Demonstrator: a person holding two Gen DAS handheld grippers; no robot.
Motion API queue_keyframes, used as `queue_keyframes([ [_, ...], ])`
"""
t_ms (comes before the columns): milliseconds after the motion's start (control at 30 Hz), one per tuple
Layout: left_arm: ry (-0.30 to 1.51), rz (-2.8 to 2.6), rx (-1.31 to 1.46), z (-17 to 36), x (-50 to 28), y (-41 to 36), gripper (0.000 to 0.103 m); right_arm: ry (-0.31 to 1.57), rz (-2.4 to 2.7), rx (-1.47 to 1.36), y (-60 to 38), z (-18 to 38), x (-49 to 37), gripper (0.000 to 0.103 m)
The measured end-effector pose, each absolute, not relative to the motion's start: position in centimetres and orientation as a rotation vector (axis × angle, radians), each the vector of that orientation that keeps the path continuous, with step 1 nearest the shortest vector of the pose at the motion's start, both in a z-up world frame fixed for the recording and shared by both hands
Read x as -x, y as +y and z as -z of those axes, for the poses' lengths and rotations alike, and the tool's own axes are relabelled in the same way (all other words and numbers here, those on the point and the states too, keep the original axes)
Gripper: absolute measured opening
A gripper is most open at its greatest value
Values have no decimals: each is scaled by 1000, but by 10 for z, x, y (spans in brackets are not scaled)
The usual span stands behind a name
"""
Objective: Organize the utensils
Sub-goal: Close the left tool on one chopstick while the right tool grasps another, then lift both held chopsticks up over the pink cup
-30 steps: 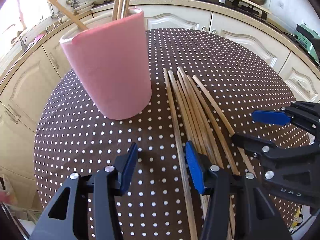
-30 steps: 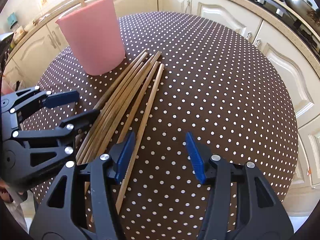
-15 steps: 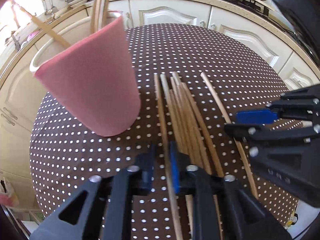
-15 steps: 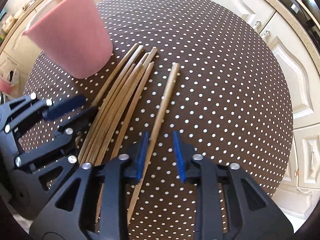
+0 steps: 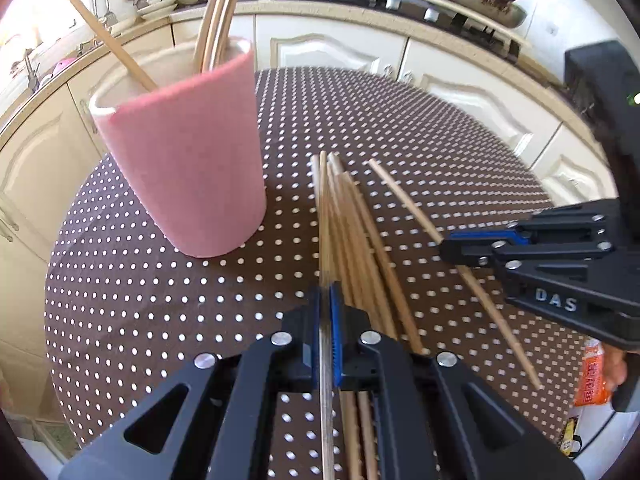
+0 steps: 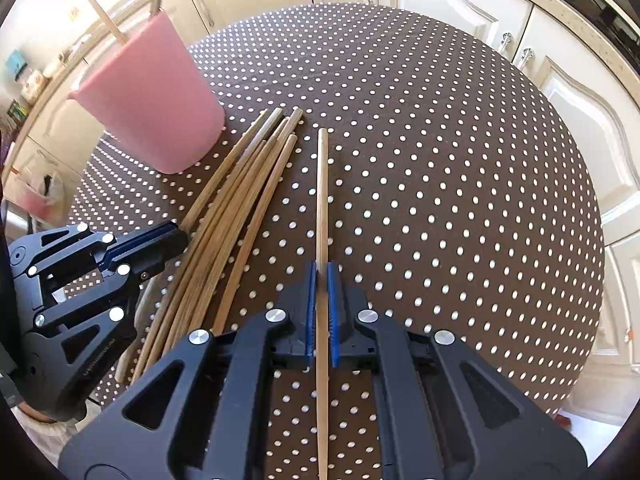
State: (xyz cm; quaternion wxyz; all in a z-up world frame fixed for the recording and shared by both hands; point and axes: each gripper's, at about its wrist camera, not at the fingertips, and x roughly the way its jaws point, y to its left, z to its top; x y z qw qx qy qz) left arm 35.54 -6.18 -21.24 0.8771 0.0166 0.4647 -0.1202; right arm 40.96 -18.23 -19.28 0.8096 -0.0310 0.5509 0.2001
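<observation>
Both claws have just gone from spread wide to clenched, each on 1 stick. The left claw (image 5: 329,300) now pinches the leftmost thin wooden chopstick (image 5: 323,216) of the bundle, its blue pads pressed flat against the stick's sides, where a second ago they stood apart with the stick merely near them. The right claw (image 6: 321,280) likewise grips a single pale wooden chopstick (image 6: 322,200), which half a second back lay slanted near the bundle and now runs straight out from between the pads, apart from the others.

The remaining loose wooden chopsticks (image 6: 240,208) lie fanned on the round bench with its brown, white-dotted cloth (image 6: 440,160), between the 2 claws. The tall pink cup (image 5: 188,152) stands upright on the bench just left of the bundle, already holding a few chopsticks (image 5: 218,16) that lean out past its rim.

For the task this means 2 more sticks are secured at once. Whether either has left the cloth I cannot tell; both appear to lie at most barely off it. The step in hand looks like lifting each stick, tipping it upright and dropping it into the cup, the left claw having the shorter trip. Several sticks are left on the bench, so the sorting is partway through.
</observation>
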Motion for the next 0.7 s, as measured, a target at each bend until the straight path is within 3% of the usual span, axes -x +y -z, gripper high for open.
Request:
queue_keyframes([
  [467, 633, 349, 32, 125, -286, -36, 5, 809, -572, -109, -204, 100, -355, 6],
  [700, 377, 334, 121, 78, -280, -13, 5, 557, -633, -181, -158, 50, -337, 6],
])
